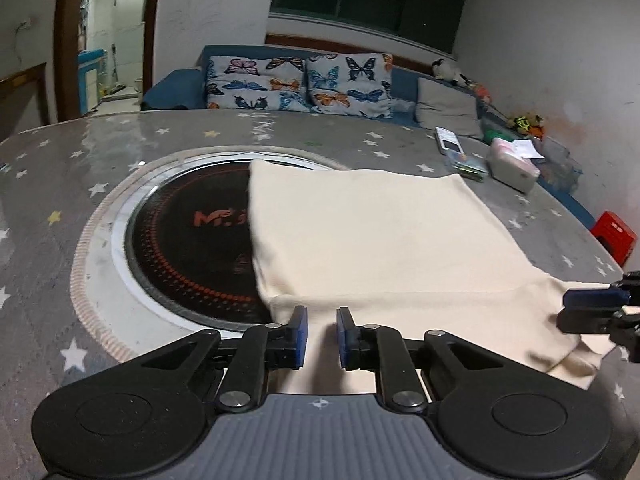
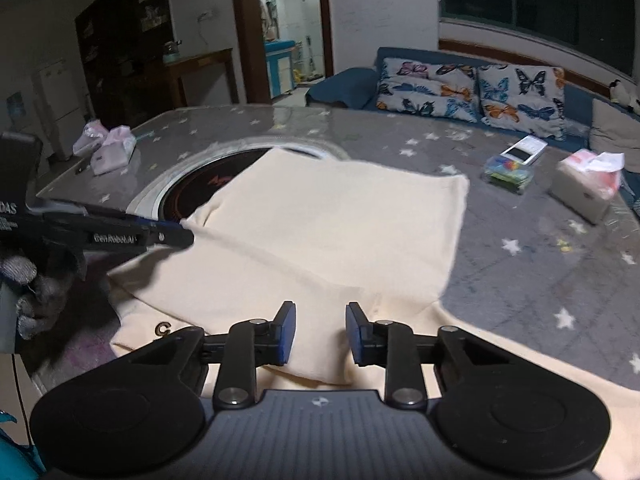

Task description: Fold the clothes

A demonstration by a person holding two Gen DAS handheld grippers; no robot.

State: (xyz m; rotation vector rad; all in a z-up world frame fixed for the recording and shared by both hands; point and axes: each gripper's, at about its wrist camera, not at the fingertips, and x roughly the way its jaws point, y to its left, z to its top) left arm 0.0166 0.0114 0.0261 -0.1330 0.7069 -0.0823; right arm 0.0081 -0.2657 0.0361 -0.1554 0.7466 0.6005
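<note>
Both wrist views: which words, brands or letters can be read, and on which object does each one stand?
"GenRobot.AI": on the side of the left gripper, seen in the right wrist view.
"M": red logo on the round induction cooktop; the rest lies under the cream garment.
"C": small dark letter on the garment's near edge.
"DAS": cut off at the frame edge.
Tissue pack print: too small to read.

The left black two-finger gripper with blue pads [image 1: 321, 332] reaches forward and low, its jaws level with each other and parted by a narrow gap. The right black two-finger gripper with blue pads [image 2: 321, 330] points forward too, jaws parted slightly wider. A grey knitted-glove hand [image 2: 24, 296] grips the left gripper's handle at the left edge of the right wrist view.
</note>
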